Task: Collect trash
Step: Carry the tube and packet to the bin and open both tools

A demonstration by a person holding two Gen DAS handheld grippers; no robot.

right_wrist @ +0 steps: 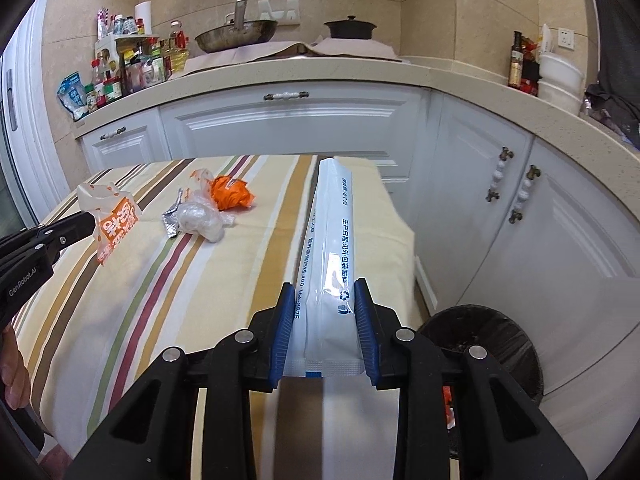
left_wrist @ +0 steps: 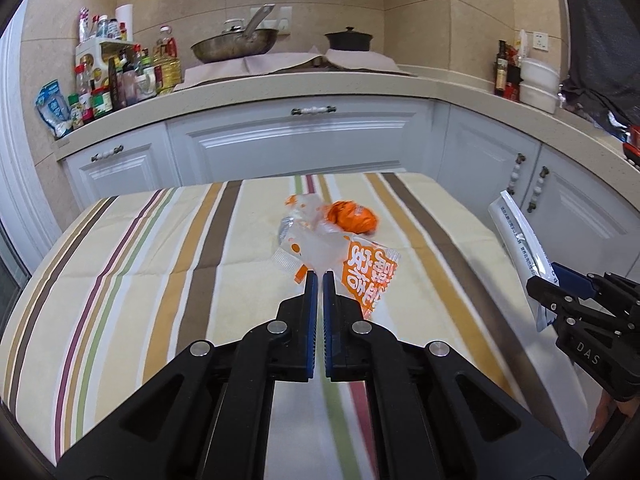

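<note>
In the left wrist view, the left claw [left_wrist: 319,276] was seen pressed together on the orange-and-clear wrapper [left_wrist: 352,268], held above the striped desk [left_wrist: 160,248] near the crumpled trash [left_wrist: 332,218]. In the right wrist view, the right claw [right_wrist: 325,300] was seen pinching the long white packet [right_wrist: 330,248] above the desk's edge, with the black bin [right_wrist: 496,344] on the floor to the lower right.

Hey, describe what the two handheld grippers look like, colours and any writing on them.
Both are black plastic with silver round pins at the joints and ribbed blue fingers. The left gripper carries "GenRobot.AI" in white on its side, seen from the right wrist view. The right gripper shows "DAS" lettering in the left wrist view. No cables or sleeves are visible.
</note>
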